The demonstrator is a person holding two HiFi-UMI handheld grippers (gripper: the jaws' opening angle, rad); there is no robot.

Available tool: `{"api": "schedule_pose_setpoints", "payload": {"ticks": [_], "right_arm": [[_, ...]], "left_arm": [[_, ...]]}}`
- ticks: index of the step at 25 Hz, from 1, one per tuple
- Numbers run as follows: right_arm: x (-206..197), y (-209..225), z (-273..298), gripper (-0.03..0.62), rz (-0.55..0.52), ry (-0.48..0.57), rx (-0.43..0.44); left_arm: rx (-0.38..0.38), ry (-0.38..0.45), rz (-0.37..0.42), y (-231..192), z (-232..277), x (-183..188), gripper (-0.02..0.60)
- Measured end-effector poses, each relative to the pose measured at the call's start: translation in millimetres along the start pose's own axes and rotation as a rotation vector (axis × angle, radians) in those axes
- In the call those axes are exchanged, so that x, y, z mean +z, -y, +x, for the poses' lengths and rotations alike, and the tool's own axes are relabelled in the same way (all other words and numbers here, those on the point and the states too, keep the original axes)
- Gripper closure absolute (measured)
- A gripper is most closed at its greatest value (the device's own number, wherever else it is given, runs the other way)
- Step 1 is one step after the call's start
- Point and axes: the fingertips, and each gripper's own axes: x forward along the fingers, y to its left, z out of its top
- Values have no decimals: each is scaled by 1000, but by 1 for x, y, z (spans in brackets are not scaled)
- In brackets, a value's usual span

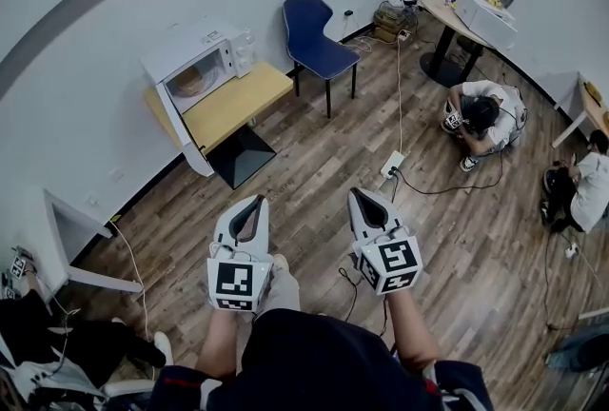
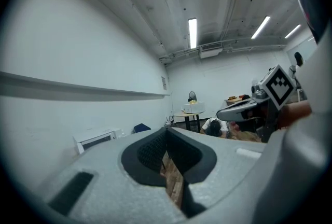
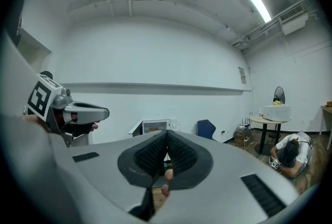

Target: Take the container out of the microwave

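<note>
1. The left gripper [image 2: 166,131] is closed. Its dark ribbed pads [image 2: 151,153] meet at the tips, and wood floor shows through a narrow slit lower down. Nothing sits between them.
2. The right gripper [image 3: 167,136] is likewise drawn together at the tips and grips nothing (a small pinkish shape shows through the slit under its pads, and I cannot tell what it is).
3. The two are held side by side in front of the person, above the wood floor [image 1: 314,147]. Their tips point forward into the room, well apart from the microwave.
4. The microwave [image 1: 197,65] stands on a low yellow-topped table [image 1: 243,95] against the white wall. Its long side runs along the wall and its front faces out into the room.
5. The container [image 1: 191,82] shows only as a tan rounded shape within the microwave's front. It is too small to tell its long axis or which way it points, and I cannot tell whether the door is open.
6. A blue chair [image 1: 314,40] stands just beside the table. Farther off, a person [image 1: 485,114] sits hunched on the floor near a white power strip [image 1: 393,164].
</note>
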Motion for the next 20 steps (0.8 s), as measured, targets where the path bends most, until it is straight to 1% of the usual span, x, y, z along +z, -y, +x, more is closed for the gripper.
{"api": "schedule_pose_setpoints", "payload": {"ticks": [7, 13, 20], "right_arm": [[16, 12, 82, 588, 0, 10, 3], [42, 7, 166, 588, -24, 13, 9], [64, -2, 254, 588, -38, 24, 18]], "left_arm": [[-7, 11, 15, -57, 61, 2, 568], [-11, 19, 11, -127, 110, 7, 568], [4, 36, 12, -202, 152, 6, 568]]}}
